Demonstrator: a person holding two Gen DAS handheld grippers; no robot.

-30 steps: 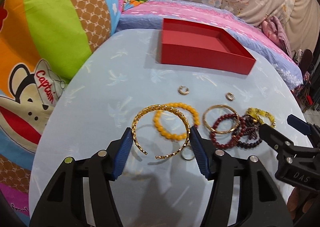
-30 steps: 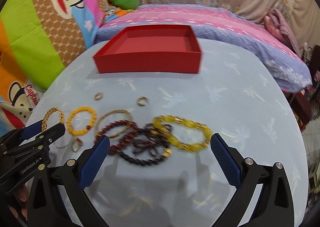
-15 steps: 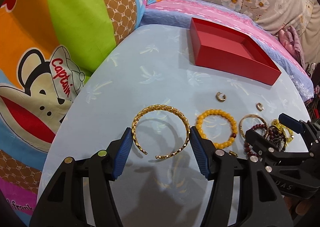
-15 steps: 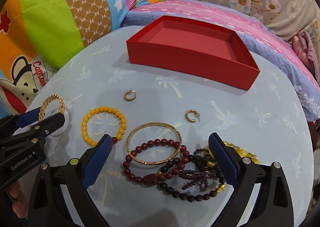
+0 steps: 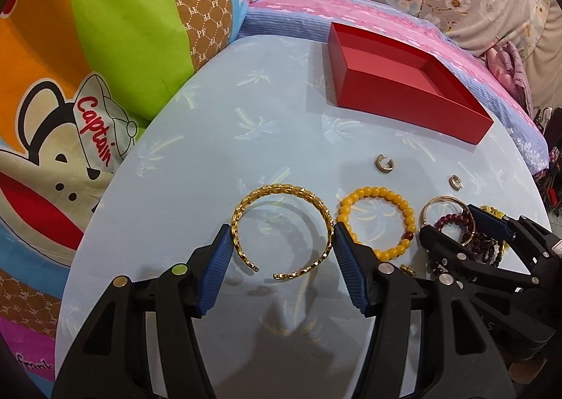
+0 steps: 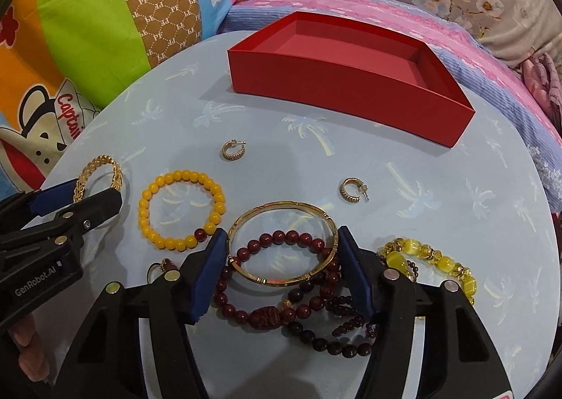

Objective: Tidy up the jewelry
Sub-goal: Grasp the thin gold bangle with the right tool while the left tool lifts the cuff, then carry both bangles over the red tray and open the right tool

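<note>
Both tongs are at the pickup stage, and no item has yet reached the container. The left tongs (image 5: pixel 282 251) bracket the open gold cuff (image 5: pixel 281 223): both blue pads sit against its outer sides at a middling opening, so it is judged gripped, though it lies on the tabletop (image 5: pixel 210 139) and no lift is visible. The right tongs (image 6: pixel 281 258) have just been closing around the plain gold bangle (image 6: pixel 281 244); the pads now touch its left and right edges, and it lies flat, partly overlapping a dark red bead bracelet (image 6: pixel 277 240). Tangled dark bead strands (image 6: pixel 337 339) lie just under and behind the right pad of the right tongs, and may drag along if they catch. A yellow crystal bracelet (image 6: pixel 432 262) lies just to the right of the right tongs, and an orange bead bracelet (image 6: pixel 181 209) lies between the two tongs. A small ring (image 6: pixel 159 267) lies beside the left arm of the right tongs. Two gold hoop earrings (image 6: pixel 233 151) (image 6: pixel 353 190) lie a little beyond the tongs. Farthest out, well apart from all the jewelry, stands the red box (image 6: pixel 344 89), which shows no jewelry inside in either view. Remaining work, as judged: carry each piece to the box, starting with the two bracketed bands.
</note>
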